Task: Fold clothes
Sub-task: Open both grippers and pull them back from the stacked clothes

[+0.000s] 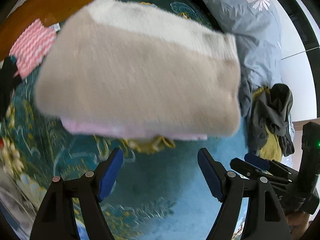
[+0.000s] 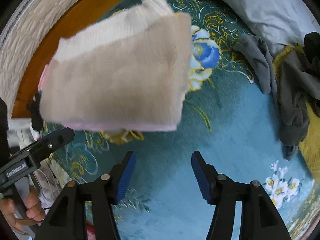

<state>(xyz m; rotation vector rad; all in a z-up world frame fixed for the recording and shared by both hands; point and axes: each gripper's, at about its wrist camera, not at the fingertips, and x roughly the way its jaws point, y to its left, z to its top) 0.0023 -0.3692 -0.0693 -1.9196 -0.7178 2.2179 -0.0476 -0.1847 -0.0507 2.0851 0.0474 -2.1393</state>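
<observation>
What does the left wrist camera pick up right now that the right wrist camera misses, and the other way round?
Only the left wrist view shows the pink-and-white striped cloth at the folded garment's far left and the daisy-print pillow.

Only the right wrist view shows the hand gripping the left gripper's handle, and the white quilted cover beyond the wooden edge.

Both show the folded beige-and-white garment on the blue floral blanket, the unfolded dark grey pile, and both grippers open and empty: left gripper, right gripper.
</observation>
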